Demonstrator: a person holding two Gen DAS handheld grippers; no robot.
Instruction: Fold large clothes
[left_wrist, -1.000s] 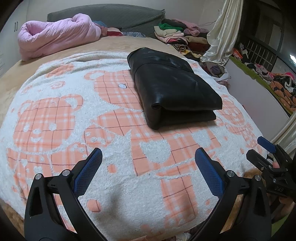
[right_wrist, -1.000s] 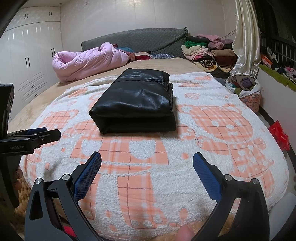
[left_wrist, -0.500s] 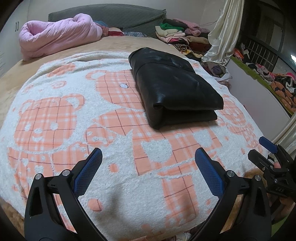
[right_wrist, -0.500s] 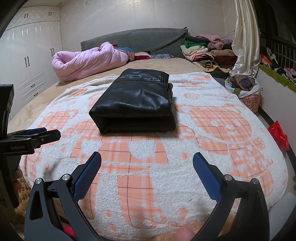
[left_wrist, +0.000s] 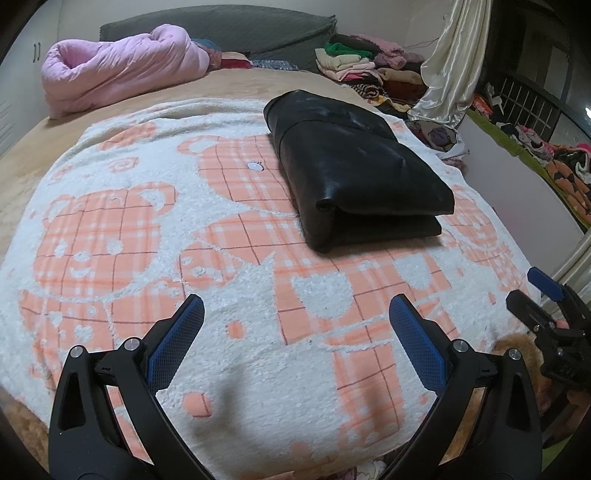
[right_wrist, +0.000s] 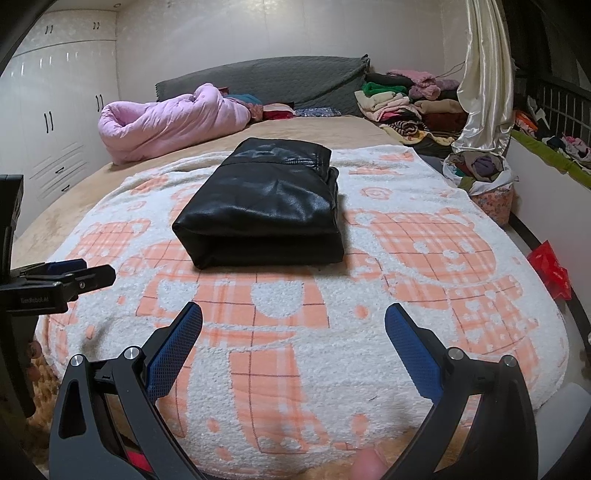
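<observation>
there, black leather garment (left_wrist: 354, 177) lay folded on bear blanket (left_wrist: 147, 229), left gripper (left_wrist: 295, 317) & right gripper (right_wrist: 293, 321) both spread apart, empty, near blanket's front edge

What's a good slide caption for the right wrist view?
Open right gripper faces a folded black leather jacket on the bear-print blanket.

Lying glossy black: folded jacket (right_wrist: 264, 201). Showing orange plaid bears on fluffy white: blanket (right_wrist: 436, 280). Bunching up pale pink: quilt (right_wrist: 166, 123). Standing dark grey: headboard (right_wrist: 266, 83). Wearing blue pads on black: left hand-held gripper (left_wrist: 295, 330), right hand-held gripper (right_wrist: 293, 334).
</observation>
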